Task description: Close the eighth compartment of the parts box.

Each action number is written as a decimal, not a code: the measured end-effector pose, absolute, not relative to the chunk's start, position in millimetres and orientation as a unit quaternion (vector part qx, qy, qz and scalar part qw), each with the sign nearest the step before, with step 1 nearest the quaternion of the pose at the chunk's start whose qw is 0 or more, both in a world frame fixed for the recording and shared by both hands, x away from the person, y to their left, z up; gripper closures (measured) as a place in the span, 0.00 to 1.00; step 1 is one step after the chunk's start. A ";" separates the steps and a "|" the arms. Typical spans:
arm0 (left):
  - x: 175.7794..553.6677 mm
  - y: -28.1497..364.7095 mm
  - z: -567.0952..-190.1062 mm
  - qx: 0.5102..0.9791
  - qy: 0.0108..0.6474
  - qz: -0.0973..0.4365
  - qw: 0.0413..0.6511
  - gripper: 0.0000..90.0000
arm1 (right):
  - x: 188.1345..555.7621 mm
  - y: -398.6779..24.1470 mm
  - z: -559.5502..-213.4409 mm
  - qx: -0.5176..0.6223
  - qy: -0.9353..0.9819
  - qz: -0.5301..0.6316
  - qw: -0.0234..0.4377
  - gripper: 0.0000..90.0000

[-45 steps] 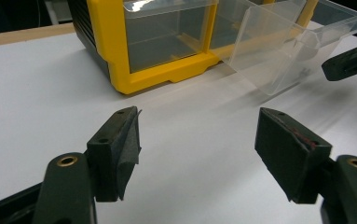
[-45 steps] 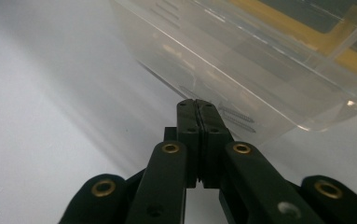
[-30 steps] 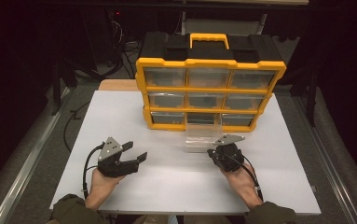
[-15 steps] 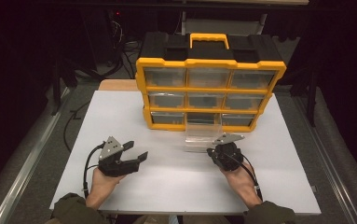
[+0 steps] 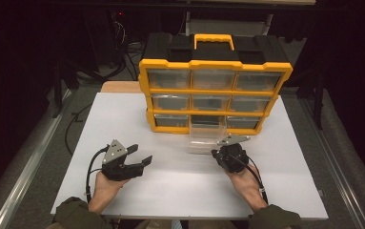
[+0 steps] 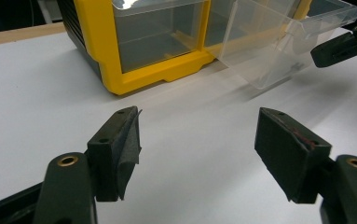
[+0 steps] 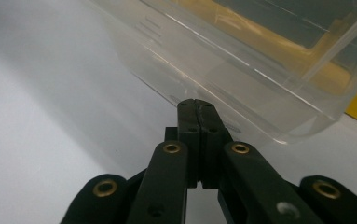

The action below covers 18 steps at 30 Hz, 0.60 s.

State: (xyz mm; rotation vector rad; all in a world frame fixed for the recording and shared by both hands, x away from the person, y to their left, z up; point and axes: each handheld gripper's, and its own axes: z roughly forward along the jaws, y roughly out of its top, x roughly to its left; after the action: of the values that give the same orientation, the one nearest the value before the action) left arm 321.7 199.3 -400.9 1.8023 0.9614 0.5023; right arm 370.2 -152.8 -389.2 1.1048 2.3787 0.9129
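Note:
A yellow and black organizer (image 5: 213, 76) with clear drawers stands at the back of the white table (image 5: 123, 114). Its bottom middle drawer (image 5: 206, 138) is pulled out onto the table. In the right gripper view my right gripper (image 7: 197, 105) is shut, pads pressed together with nothing between them, tips right at the lower front wall of the clear drawer (image 7: 241, 60). My left gripper (image 5: 142, 153) rests on the table at front left, open and empty, well apart from the drawer. Its own view shows the wide gap of the left gripper (image 6: 197, 116) and the drawer (image 6: 269, 42) beyond.
The organizer (image 6: 101, 46) has a yellow handle (image 5: 213, 40) on top. A wooden board edge (image 5: 120, 87) lies behind the table's left side. Cables (image 5: 92, 164) trail from both grippers. The table's edges drop to a grey floor with a metal rail (image 5: 23, 176) at left.

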 end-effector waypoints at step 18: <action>322.6 200.0 -400.8 0.744 0.399 0.207 0.494 0.35 | 379.9 -155.0 -387.0 0.403 0.835 0.327 0.181 1.00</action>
State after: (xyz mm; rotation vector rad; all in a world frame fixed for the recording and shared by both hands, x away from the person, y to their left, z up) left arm 322.6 200.0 -400.8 1.8043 0.9667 0.5024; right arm 379.9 -155.0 -387.0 1.1388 2.3581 0.9241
